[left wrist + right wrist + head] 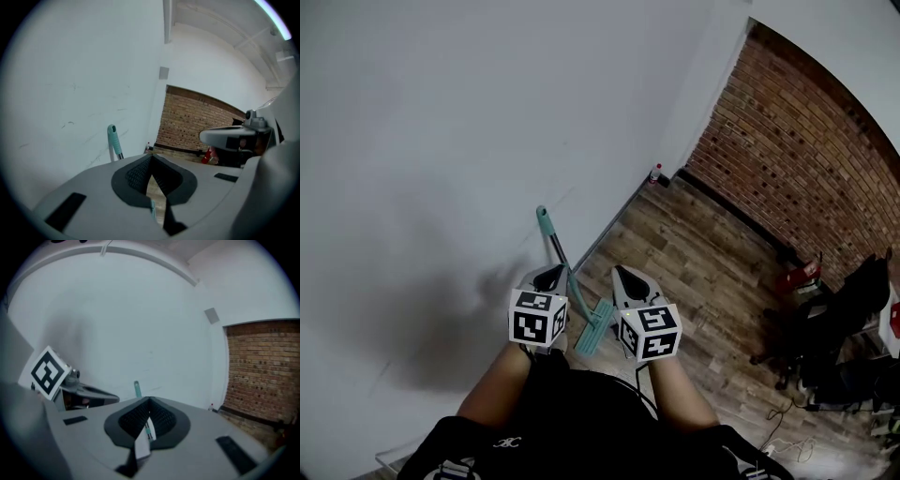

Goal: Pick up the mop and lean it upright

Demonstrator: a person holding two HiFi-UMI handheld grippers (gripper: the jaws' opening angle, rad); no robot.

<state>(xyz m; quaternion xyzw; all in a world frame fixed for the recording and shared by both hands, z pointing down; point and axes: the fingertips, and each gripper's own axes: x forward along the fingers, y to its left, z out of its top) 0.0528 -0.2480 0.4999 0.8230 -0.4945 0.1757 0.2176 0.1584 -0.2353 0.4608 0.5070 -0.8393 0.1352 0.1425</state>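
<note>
Leaning on wall (441, 141), mop (553, 242), left claw (550, 274), right claw (623, 275) both closed alongside, bottle (655, 172) beyond

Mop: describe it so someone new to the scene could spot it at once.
Start at the big white wall on the left, where it meets the wood floor. The mop leans against it there. It alone has a teal grip, a thin grey pole and a flat teal head.

Down the wall, the mop (554, 242) loses its lower shaft and part of its flat head behind the left gripper (550, 275) and right gripper (628, 277). In the left gripper view only its teal grip (112, 138) clears the housing. The bottle (655, 173) is too small to identify, and the dark clutter (848, 319) runs off the right edge.
</note>
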